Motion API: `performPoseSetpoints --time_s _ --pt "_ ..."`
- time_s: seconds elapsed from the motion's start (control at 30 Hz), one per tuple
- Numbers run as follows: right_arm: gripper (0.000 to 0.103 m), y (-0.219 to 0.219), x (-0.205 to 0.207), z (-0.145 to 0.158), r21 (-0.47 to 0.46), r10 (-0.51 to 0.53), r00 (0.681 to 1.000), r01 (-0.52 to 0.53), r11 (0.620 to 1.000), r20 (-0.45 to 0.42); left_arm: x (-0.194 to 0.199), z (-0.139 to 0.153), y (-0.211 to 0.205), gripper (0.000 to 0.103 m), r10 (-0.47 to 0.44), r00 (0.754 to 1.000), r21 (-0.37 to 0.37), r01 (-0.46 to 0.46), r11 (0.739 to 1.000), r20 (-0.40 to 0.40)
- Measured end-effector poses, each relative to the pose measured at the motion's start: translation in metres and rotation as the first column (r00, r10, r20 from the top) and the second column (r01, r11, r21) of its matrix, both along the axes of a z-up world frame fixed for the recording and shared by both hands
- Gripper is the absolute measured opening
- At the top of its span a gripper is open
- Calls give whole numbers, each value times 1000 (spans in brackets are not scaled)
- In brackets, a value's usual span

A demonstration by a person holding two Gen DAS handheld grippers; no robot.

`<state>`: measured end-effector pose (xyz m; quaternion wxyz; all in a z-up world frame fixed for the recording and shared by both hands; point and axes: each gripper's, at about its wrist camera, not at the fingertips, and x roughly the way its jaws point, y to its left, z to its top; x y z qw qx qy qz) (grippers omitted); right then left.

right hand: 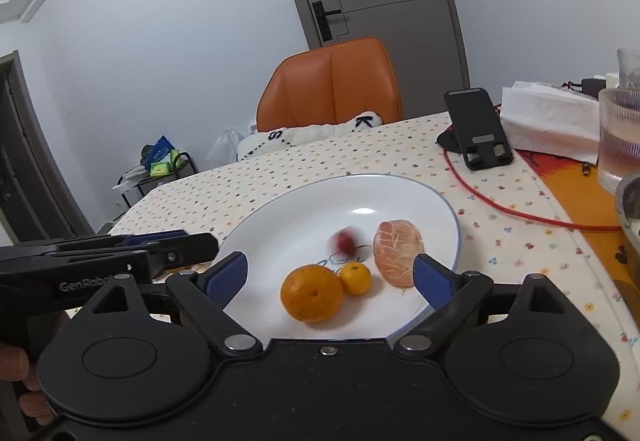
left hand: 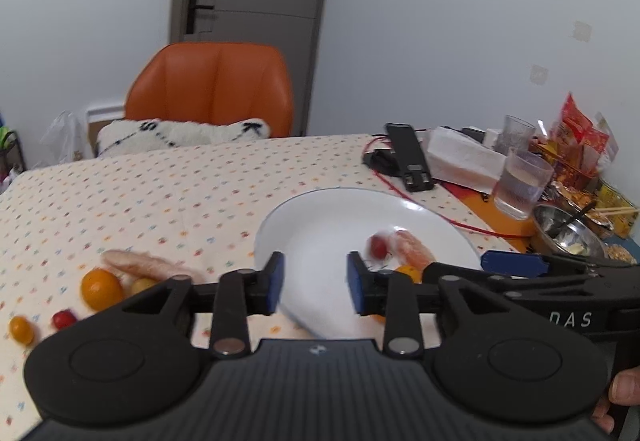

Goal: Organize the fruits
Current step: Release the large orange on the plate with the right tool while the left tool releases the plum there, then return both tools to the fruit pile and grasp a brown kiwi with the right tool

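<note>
So there's a white plate (right hand: 280, 233) sitting on the dotted tablecloth (left hand: 160, 193), and four fruits are in it: a whole orange (right hand: 312, 293) near the front rim, a small yellow-orange citrus (right hand: 356, 278) touching its right side, a peeled orange (right hand: 397, 253) just right of that, and a little red fruit (right hand: 346, 241) behind them that comes out blurred (can't make out any detail on it). The right gripper (right hand: 330, 277) hangs over the near edge of the plate with its blue-padded jaws spread wide and nothing between them; the orange and the small citrus show in the gap but neither pad touches them. The left gripper (left hand: 316, 283) is over the plate's left part, jaws parted moderately and empty as well. Off the plate, on the cloth to the left in the left wrist view, there's more fruit: another orange (left hand: 102, 289), a pale peeled piece (left hand: 148, 265) just behind it, a small yellowish fruit (left hand: 143, 285) beside those, a small red one (left hand: 64, 318), and a small orange one (left hand: 22, 329) near the frame edge. Farther back on the right sit a black phone stand (right hand: 478, 129), a red cable (right hand: 500, 207) and a ribbed glass (left hand: 522, 185).
</note>
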<state>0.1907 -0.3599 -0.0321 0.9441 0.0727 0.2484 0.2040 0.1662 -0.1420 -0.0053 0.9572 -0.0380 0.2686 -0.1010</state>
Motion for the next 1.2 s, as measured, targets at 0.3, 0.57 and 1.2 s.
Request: performPoseSetpoints --time_s 0.3,0.57,1.2 --pt "95 10 -4 -3 37 26 1000 -26 999 9 -21 7 29 76 93 996 25 -93 995 10" --pt "102 24 -6 3 23 35 999 -35 999 19 -36 12 50 85 120 992 25 -120 992 29" --pt "103 89 -9 2 -37 165 986 -165 986 12 -62 -2 121 89 261 965 5 -261 965 9"
